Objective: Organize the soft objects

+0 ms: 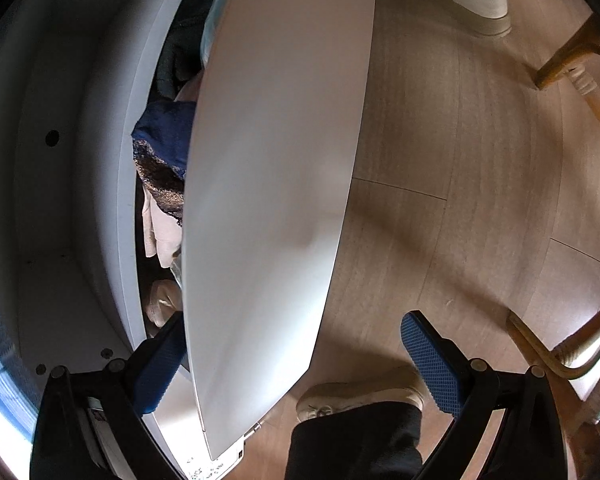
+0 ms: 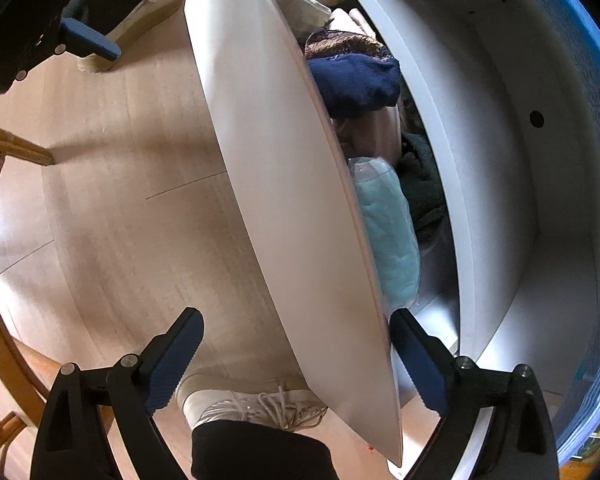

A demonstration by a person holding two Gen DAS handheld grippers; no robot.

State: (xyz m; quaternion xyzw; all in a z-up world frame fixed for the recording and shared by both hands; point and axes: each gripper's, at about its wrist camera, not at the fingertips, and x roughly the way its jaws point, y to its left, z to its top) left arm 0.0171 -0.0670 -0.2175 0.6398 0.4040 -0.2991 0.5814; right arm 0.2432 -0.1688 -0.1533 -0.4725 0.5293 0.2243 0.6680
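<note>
In the left wrist view, the left gripper (image 1: 296,364) stands wide, its blue pads straddling the near end of a white drawer front (image 1: 268,184) without pressing on it; the left pad (image 1: 158,368) sits inside the drawer opening and the right pad (image 1: 430,364) hangs over the wooden floor (image 1: 480,184). At 6 o'clock a beige sneaker (image 1: 356,394) and a black trouser leg (image 1: 356,440) show beneath the gripper.

In the right wrist view, the right gripper (image 2: 296,360) is likewise spread wide across the same drawer front (image 2: 284,184), one pad on the floor side and the other on the drawer side, with no squeeze visible on the panel. A laced sneaker (image 2: 256,404) lies at 6 o'clock.

Farther along, the soft objects sit packed in the narrow open gap of the drawer, between the front panel and the white cabinet frame (image 2: 496,184): nearest a light blue fluffy bundle in clear wrap (image 2: 388,232), beside it a dark green knit (image 2: 422,184), then a pink piece (image 2: 374,132), a navy knit (image 2: 356,80), a brown lace-patterned cloth (image 2: 342,44) and a cream knit (image 2: 300,4) toward 12 o'clock. At 10 o'clock the left gripper (image 2: 90,42) appears over the floor, and a rattan chair leg (image 2: 16,148) stands at 9 o'clock.
</note>
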